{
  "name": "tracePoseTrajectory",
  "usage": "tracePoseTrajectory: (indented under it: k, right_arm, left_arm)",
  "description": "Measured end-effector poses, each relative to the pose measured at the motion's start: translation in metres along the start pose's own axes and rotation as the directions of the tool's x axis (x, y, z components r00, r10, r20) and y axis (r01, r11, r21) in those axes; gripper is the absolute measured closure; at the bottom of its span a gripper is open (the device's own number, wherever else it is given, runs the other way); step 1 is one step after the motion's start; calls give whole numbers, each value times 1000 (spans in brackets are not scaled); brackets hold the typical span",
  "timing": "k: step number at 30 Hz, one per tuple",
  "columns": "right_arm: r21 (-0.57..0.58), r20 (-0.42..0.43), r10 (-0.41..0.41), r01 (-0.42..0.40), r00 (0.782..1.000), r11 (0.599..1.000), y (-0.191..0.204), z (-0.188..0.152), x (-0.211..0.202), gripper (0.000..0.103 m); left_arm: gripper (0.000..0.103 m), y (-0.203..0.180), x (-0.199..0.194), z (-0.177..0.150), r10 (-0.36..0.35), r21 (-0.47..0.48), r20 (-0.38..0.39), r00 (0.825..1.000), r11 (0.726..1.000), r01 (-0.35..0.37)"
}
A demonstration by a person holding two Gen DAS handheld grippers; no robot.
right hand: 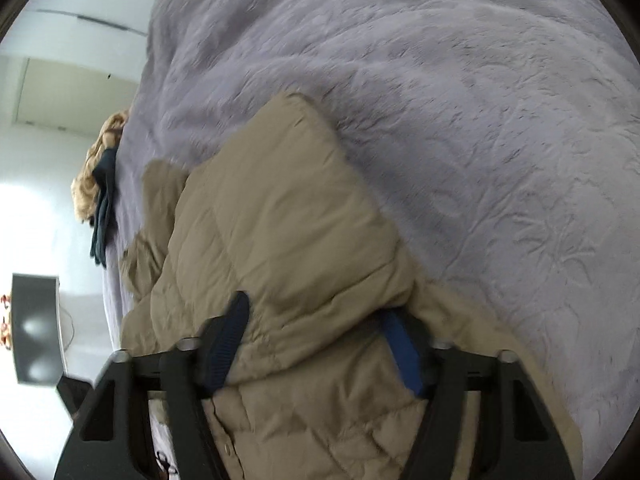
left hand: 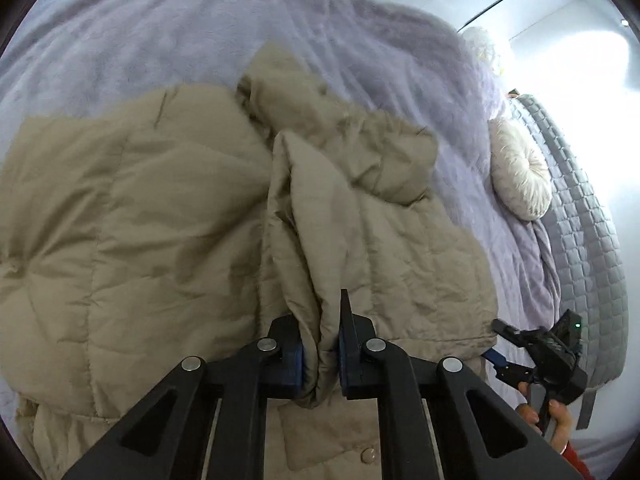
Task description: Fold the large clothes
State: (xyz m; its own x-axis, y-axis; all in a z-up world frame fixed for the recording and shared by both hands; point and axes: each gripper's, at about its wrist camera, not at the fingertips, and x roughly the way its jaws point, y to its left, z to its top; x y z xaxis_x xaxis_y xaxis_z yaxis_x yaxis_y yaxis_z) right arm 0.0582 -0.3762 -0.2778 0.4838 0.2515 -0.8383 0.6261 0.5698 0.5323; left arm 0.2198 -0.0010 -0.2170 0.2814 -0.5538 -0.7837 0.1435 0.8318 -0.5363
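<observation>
Between left gripper (left hand: 320, 344) pads: unlabelled jacket (left hand: 168, 216)

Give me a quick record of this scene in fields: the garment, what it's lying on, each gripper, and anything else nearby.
garment: beige quilted jacket, partly folded, puffy
surface: lilac fleece blanket on a bed
left gripper: shut on a bunched fold of the jacket
right gripper: jaws apart, straddling a thick jacket fold; pads not clearly pressing
nearby: round white cushion by the grey quilted headboard; dark garment at the far bed edge
fold state: unfinished
</observation>
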Motion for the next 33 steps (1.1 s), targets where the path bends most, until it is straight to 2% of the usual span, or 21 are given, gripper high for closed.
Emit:
tracePoseTrajectory:
  k: [1, 4, 7, 10, 13, 17, 18, 19, 20, 22, 25, 28, 30, 33]
  right_arm:
    - [1, -10, -4, 4, 1000, 1000, 1, 1, 4, 86]
    - [-1, -30, 47, -47, 998, 999, 5, 1, 9, 92]
    - [-74, -30, 24, -26, 999, 997, 21, -1, 20, 92]
    - [-83, -47, 2, -6, 999, 997, 20, -4, 32, 92]
    - [-69, -50, 12, -16, 999, 998, 17, -3, 33, 92]
    - [-74, -73, 10, -16, 997, 997, 19, -3, 29, 91]
    - [-82, -88, 1, -8, 996, 997, 20, -4, 26, 88]
    - [-99, -105, -6, -4, 994, 995, 23, -6, 22, 75]
    - [-112, -113, -2, -10, 994, 994, 23, -8, 17, 53]
    - [-164, -120, 26, -46, 992, 985, 30, -17, -1, 29]
    - [-308, -84, 56, -80, 995, 948, 49, -27, -32, 29]
    - [-388, 49, 1, 18, 999, 922, 59, -14, -50, 29]
    - [-321, 101, -6, 39, 995, 946, 53, 10, -50, 29]
    - [-117, 88, 56, -45, 995, 992, 22, 53, -29, 29]
  left_arm:
    - [89, -2, -8, -1, -1, 19, 22, 1000, 1000, 0]
    - [89, 0, -25, -9, 33, 55, 58, 998, 998, -36]
    - [89, 16, -20, -16, 81, 32, 17, 997, 996, -82]
    - [89, 34, -10, -25, 131, 17, -34, 991, 991, -130]
    - [89, 36, -21, -25, 165, 25, -19, 986, 986, -164]
    - [89, 40, -45, -18, 248, 54, 9, 969, 967, -248]
    - [89, 41, -49, -16, 258, 51, 10, 966, 965, -258]
    - [89, 43, -54, -14, 261, 46, 13, 965, 964, -261]
    - [89, 44, -60, -12, 257, 42, 19, 966, 965, -257]
    - [89, 39, -68, -9, 250, 49, 36, 968, 967, -251]
    - [89, 21, -69, -2, 220, 75, 55, 974, 972, -224]
    - [89, 2, -54, 5, 176, 94, 39, 984, 979, -179]
    - [89, -11, -38, 11, 184, 122, 36, 982, 975, -187]
    - [89, -20, -18, 17, 195, 131, 32, 980, 971, -198]
